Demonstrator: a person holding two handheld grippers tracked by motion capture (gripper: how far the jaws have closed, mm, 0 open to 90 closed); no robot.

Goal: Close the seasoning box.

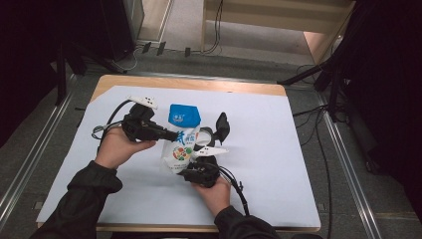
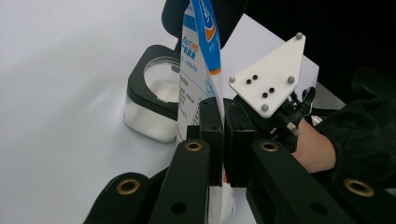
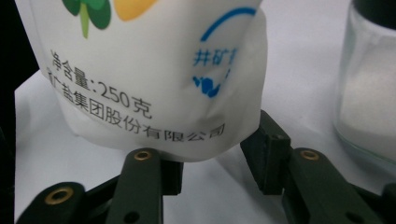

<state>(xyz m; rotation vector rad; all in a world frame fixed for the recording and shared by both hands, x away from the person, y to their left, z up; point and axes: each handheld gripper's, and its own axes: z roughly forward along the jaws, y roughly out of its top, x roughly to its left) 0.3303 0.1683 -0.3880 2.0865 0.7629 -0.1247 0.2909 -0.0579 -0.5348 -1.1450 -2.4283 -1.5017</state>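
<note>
Near the worktop's [image 1: 278,164] front edge, the right tongs [image 1: 199,169] cup the bottom of a white salt pouch [image 1: 181,142], jaws around it but not clearly pinching, seemingly to steady it. At mid-worktop the left tongs [image 1: 169,134] clamp the pouch's side seam, holding it upright. The pouch is soft and creased, with a blue top and colourful print. Just behind stands a black-lidded glass jar [image 2: 152,95], probably awaiting the salt
</note>
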